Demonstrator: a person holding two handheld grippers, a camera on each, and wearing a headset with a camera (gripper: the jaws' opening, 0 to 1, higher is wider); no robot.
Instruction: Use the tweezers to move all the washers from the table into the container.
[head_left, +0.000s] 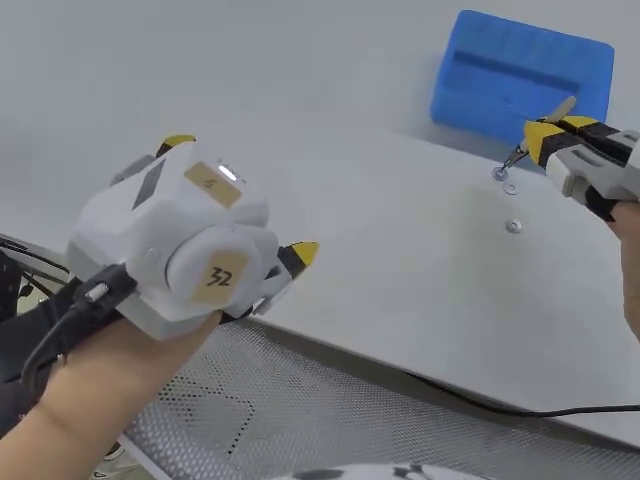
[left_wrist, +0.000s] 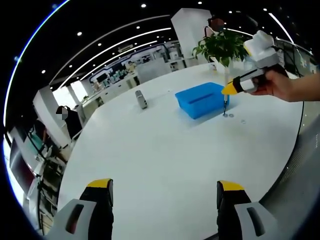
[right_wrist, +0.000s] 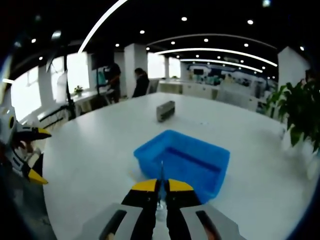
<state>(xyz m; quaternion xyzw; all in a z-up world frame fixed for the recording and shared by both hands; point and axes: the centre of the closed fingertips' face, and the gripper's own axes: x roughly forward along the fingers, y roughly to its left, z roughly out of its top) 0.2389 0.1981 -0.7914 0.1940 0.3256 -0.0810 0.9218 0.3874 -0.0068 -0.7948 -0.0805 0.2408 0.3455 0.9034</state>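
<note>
1. The right hand-held gripper (right_wrist: 160, 186) has its jaws pressed together, clamped on the slim metal tweezers (head_left: 513, 158).
2. The tweezers slant down and their tips sit at the farthest of three small silver metal washers (head_left: 499, 175). Contact cannot be confirmed. The other two washers (head_left: 511, 189) (head_left: 513, 227) lie close by on the flat white surface (head_left: 380, 220).
3. The blue rectangular plastic container (head_left: 480, 100) stands just beyond the washers.
4. Hazard: a thin, flat washer is likely to slide away, or flick off, if the tips close off-centre or press down too hard. Uneven clamping pressure could twist the tweezers in the jaws.
5. Pose: the right hand (left_wrist: 280, 86) reaches in from the side, angling its hand-held gripper downward.
6. The left hand-held gripper (left_wrist: 165, 185) has its jaws apart and empty. The left hand (head_left: 110, 390) holds it by the near edge, well apart from the washers.
</note>
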